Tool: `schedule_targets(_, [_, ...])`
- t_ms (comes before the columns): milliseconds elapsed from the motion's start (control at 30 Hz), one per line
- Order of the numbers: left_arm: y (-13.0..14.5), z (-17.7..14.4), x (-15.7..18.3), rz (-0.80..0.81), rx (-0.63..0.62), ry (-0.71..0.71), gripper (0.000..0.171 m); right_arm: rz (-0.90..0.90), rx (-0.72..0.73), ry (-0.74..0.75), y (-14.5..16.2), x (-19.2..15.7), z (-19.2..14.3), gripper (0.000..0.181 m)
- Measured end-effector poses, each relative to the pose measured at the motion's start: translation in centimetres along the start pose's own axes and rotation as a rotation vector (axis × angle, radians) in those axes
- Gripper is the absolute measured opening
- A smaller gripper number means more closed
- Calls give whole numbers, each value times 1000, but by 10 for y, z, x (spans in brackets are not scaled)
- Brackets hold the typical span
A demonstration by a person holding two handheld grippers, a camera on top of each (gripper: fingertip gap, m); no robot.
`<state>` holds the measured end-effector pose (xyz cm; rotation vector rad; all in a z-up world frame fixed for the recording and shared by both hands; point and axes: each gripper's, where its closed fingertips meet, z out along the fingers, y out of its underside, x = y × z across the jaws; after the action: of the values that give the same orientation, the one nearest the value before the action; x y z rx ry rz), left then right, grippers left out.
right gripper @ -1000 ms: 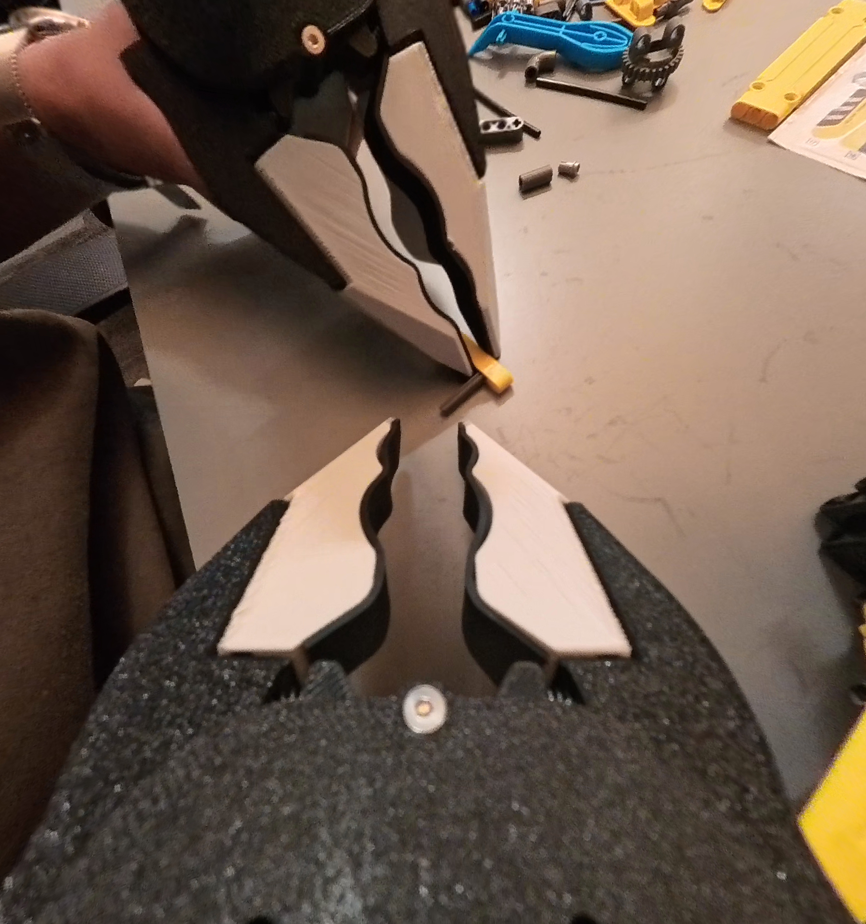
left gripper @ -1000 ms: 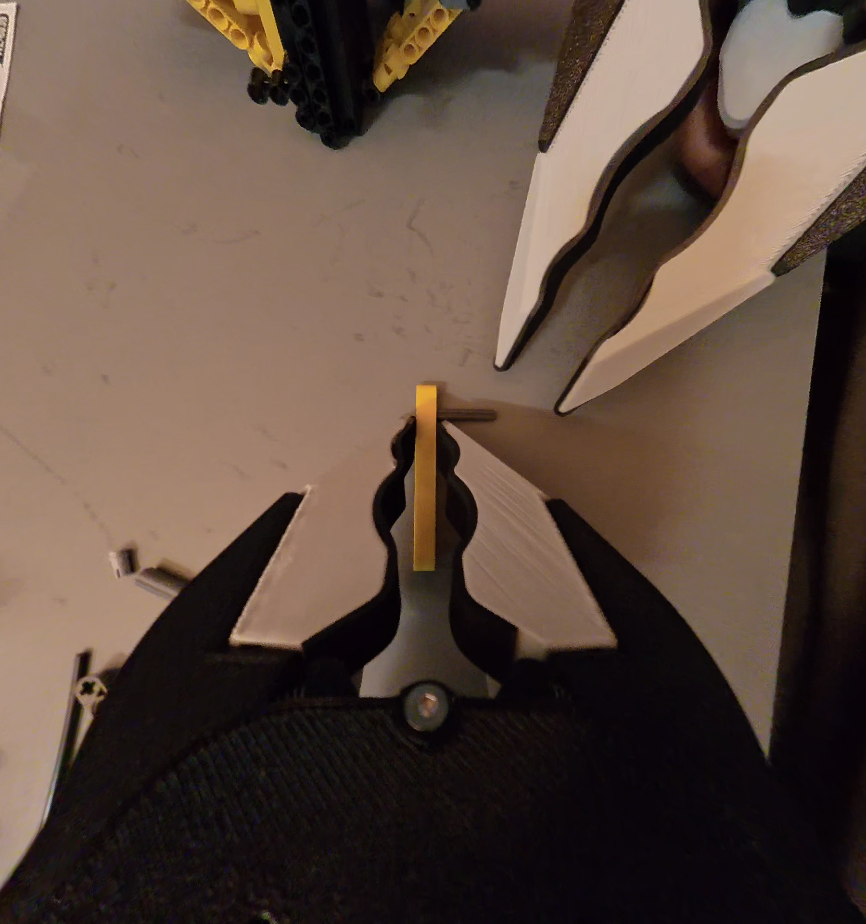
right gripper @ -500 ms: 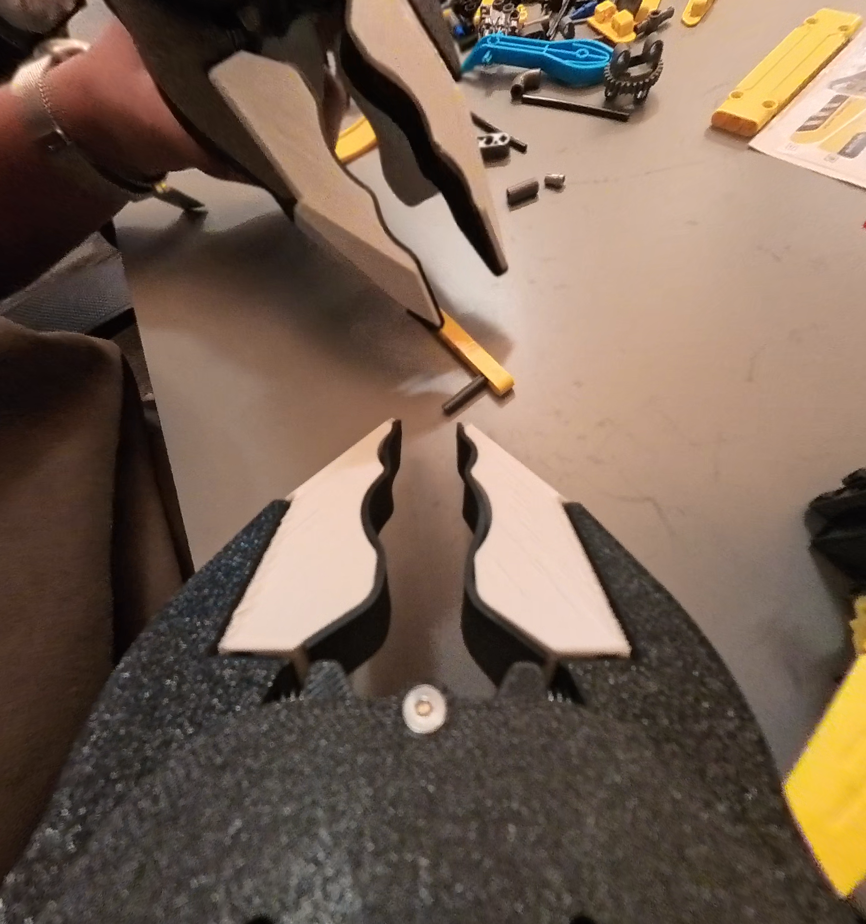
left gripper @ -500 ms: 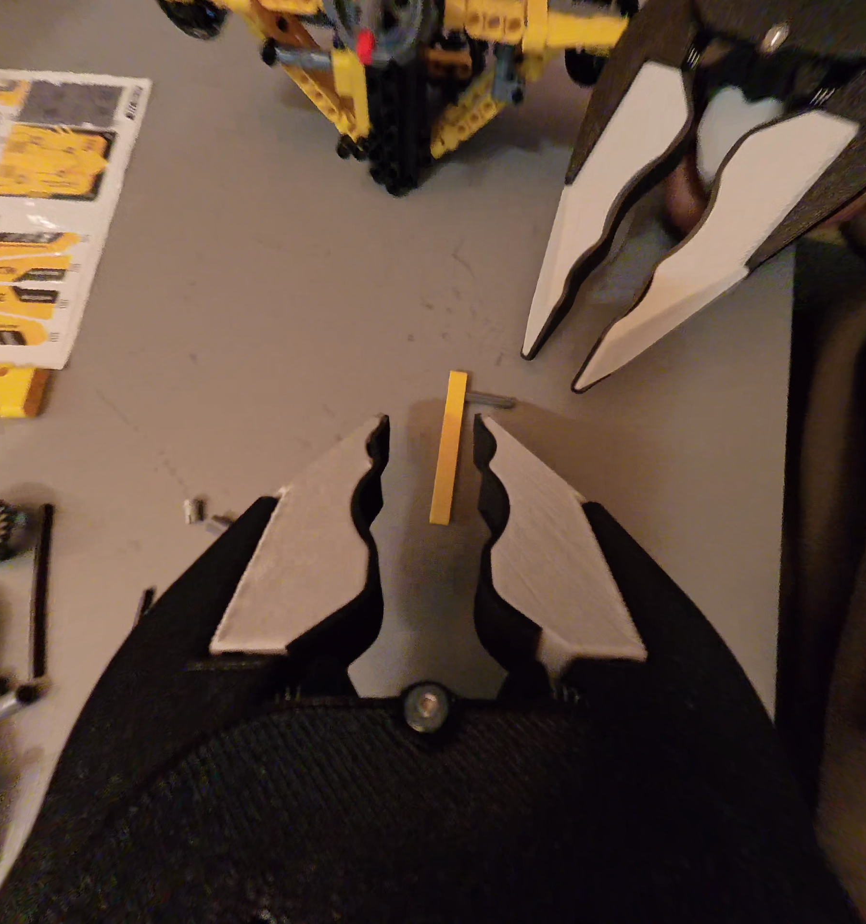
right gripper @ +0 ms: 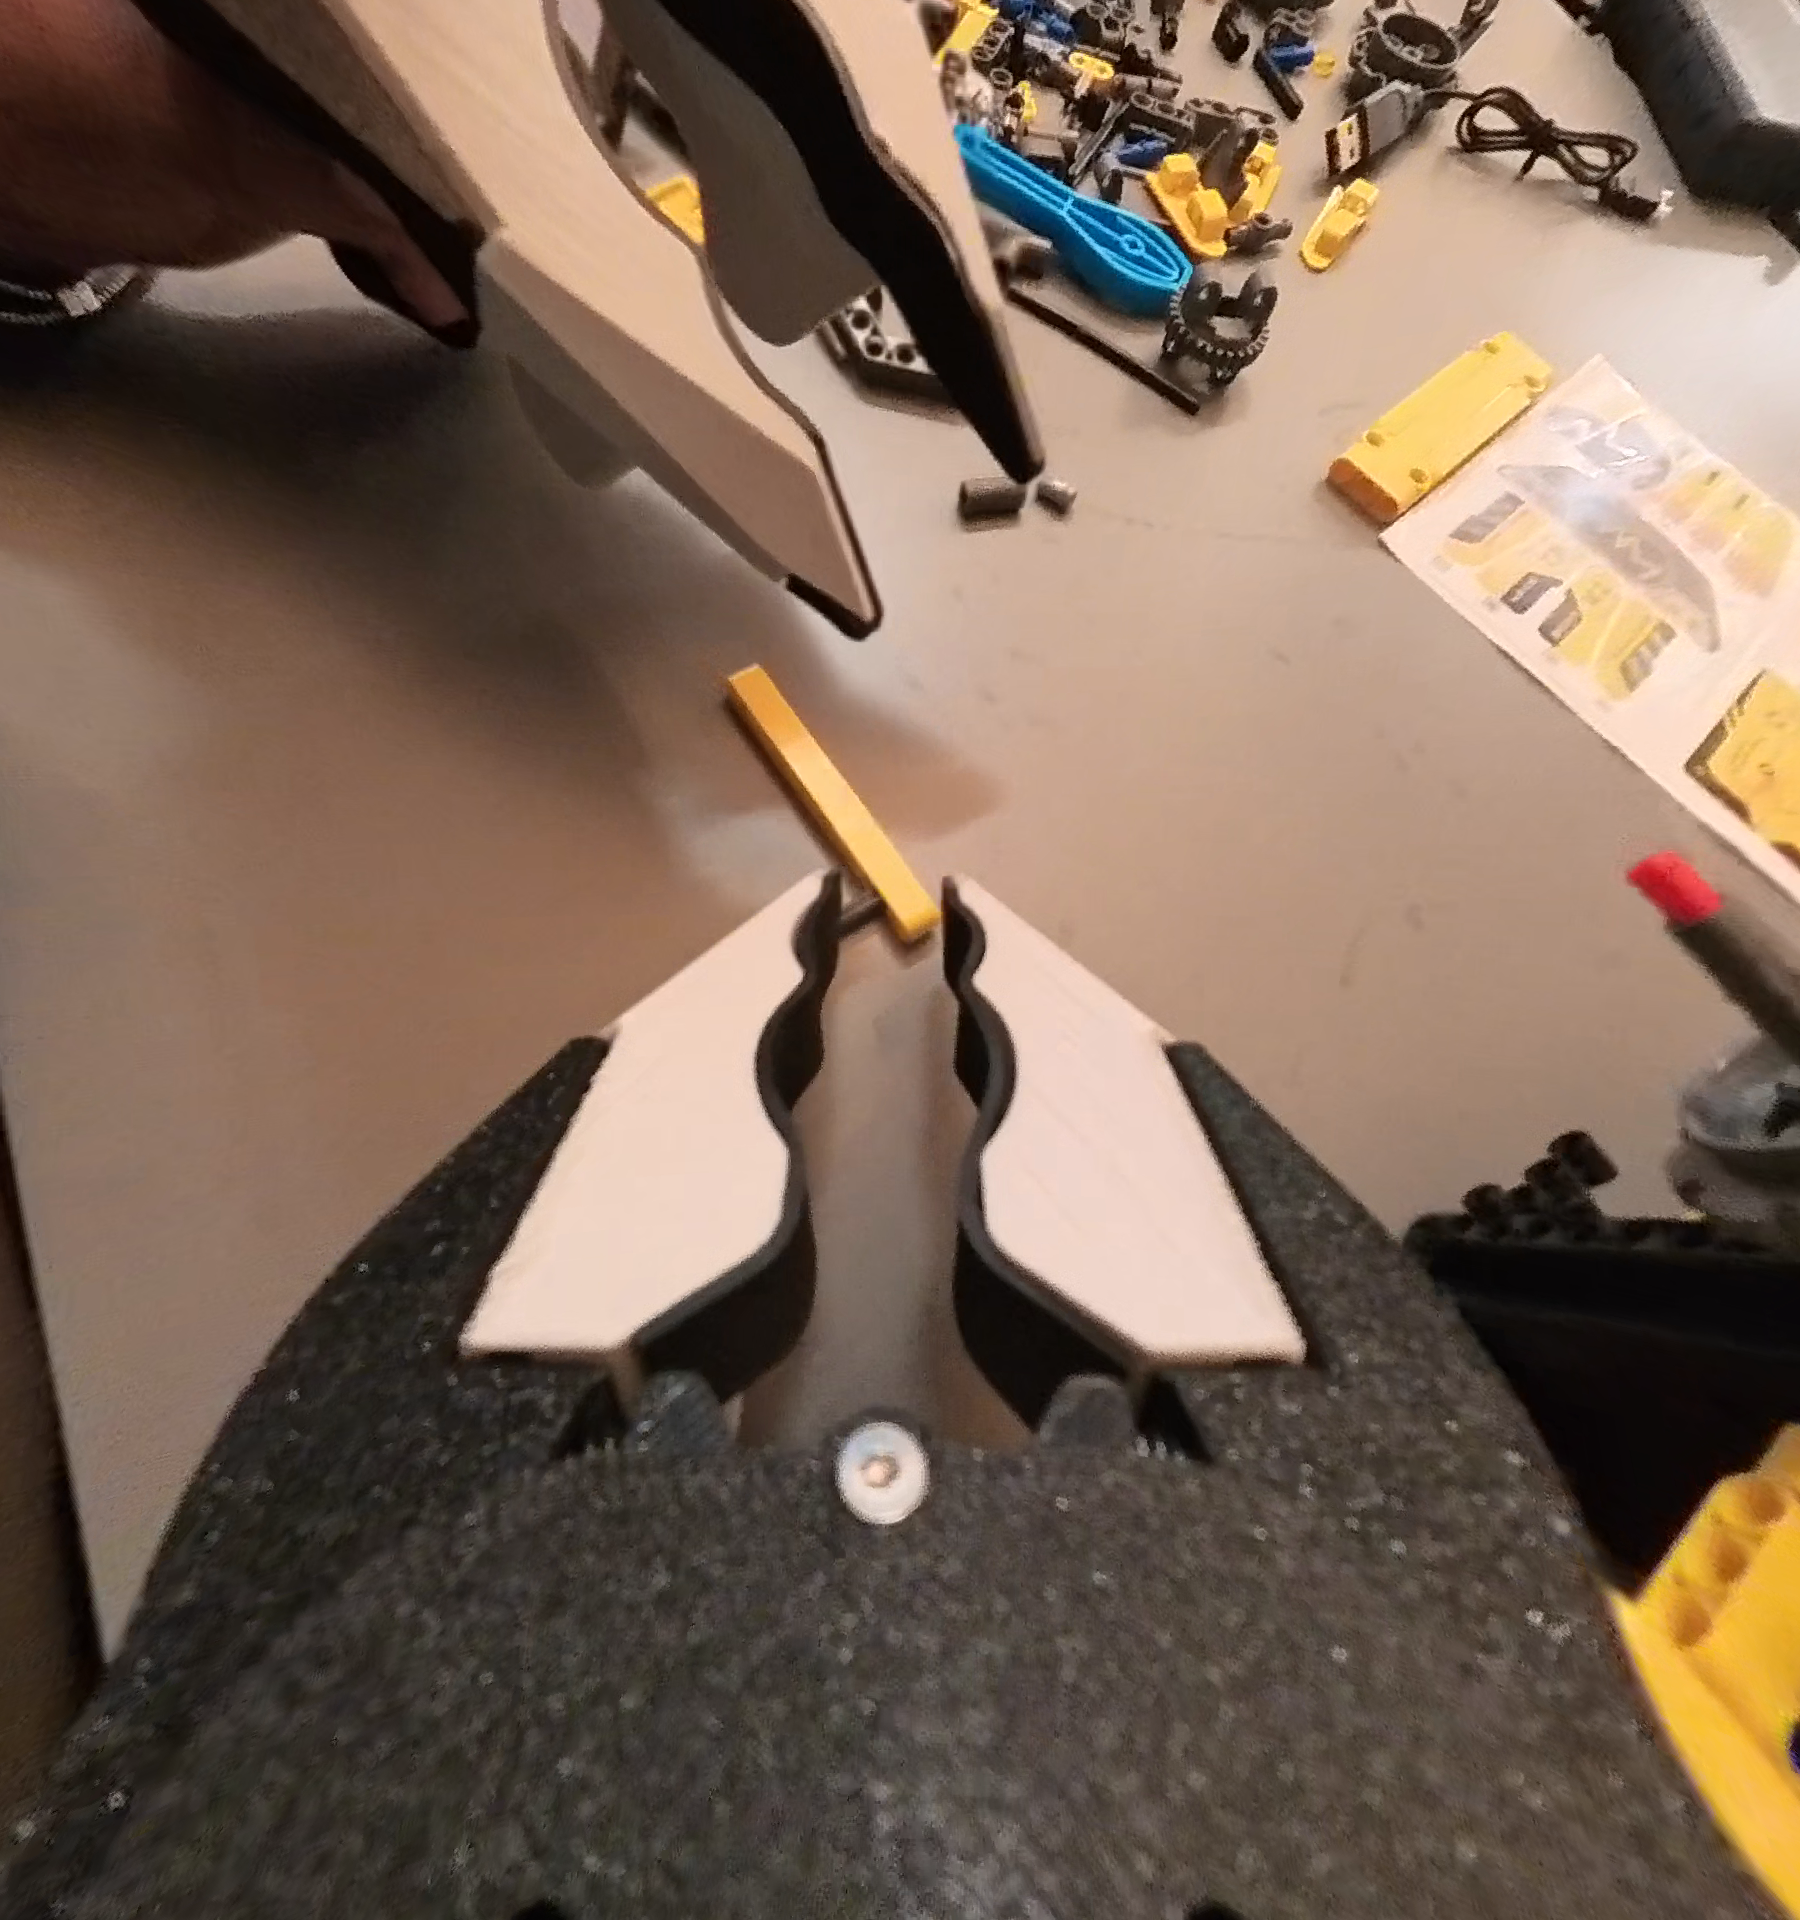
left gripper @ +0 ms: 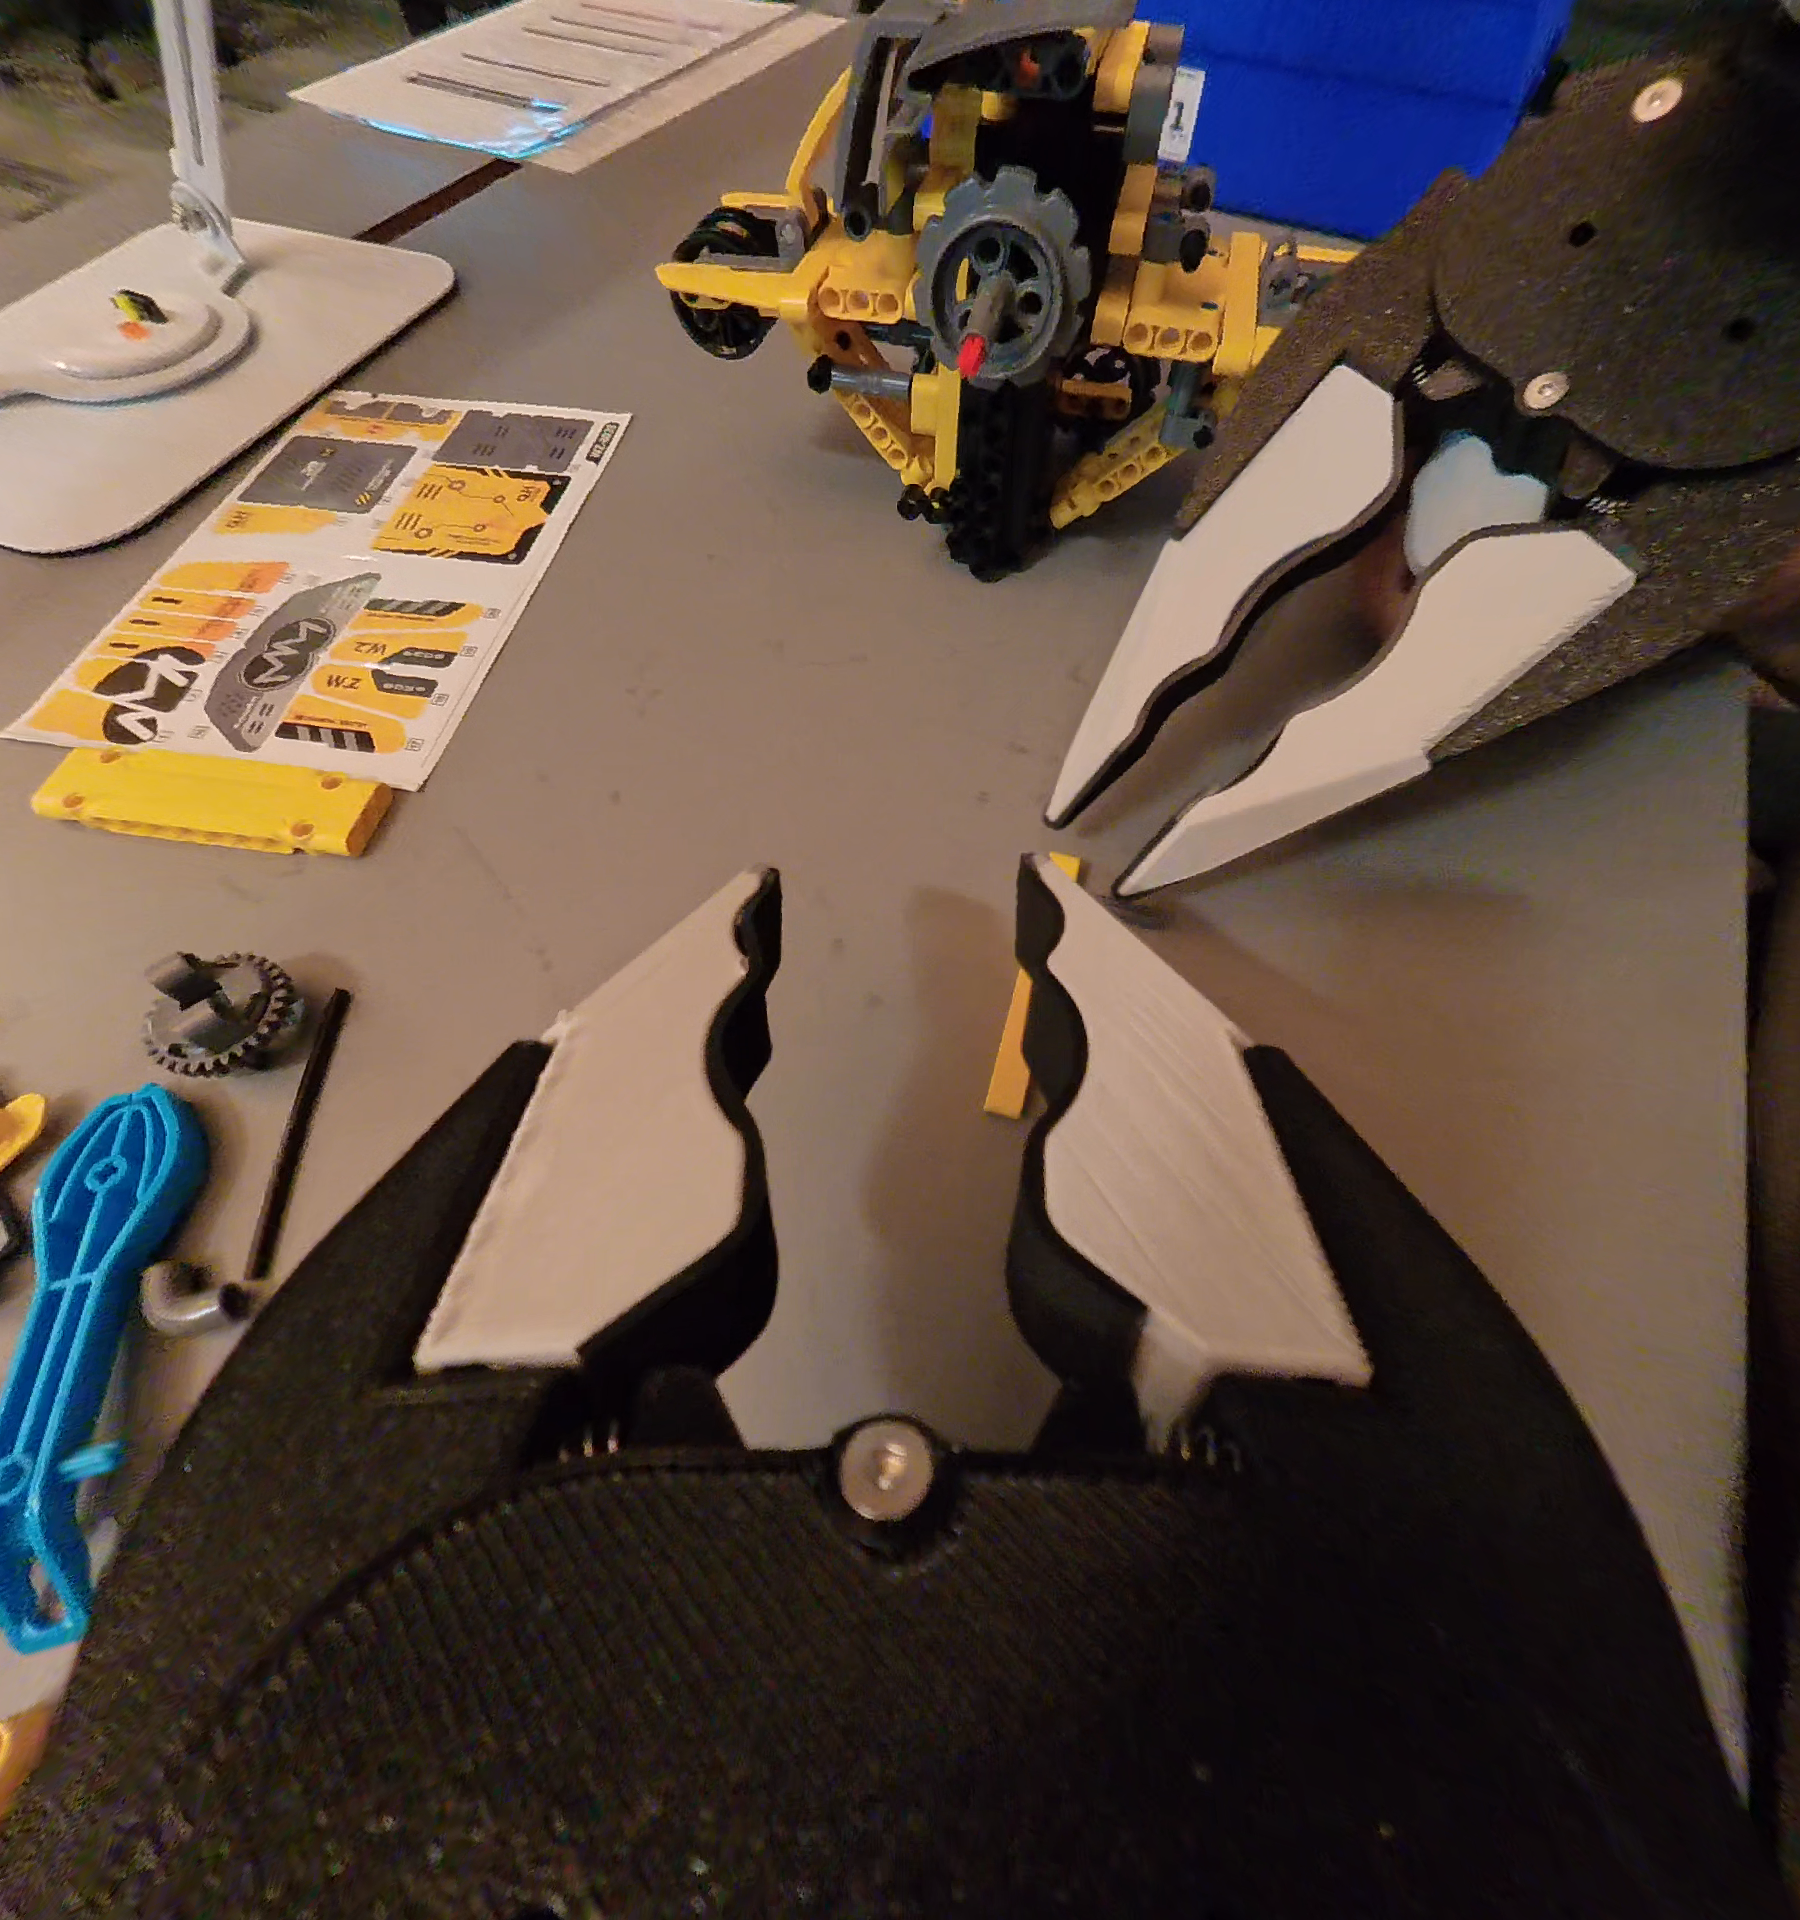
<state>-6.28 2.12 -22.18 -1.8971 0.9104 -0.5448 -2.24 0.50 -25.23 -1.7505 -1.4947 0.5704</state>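
Yellow beam (right gripper: 828, 805) flat on grey table (right gripper: 1187, 727), one end between the tips of the right gripper (right gripper: 885, 883), jaws narrowly parted and pinching nothing, contact unclear; left gripper (left gripper: 896, 873) spread wide, empty, lifted just beside the other end.

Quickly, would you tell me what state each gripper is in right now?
Left gripper: open, holding nothing; the yellow beam lies beside it.
Right gripper: open, holding nothing, jaws at the beam's near end.
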Motion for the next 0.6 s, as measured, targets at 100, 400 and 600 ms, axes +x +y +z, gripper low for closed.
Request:
schedule_targets(100, [0,-4,-1,-46,22,19,47,-12,21,-16,-6,3,3,20])
schedule_targets(400, [0,-17,-14,-44,37,-33,49,36,109,-13,-17,8,-4,21])
schedule_targets(600, [-1,-18,-13,-58,47,-22,49,17,57,35,-9,13,-1,24])
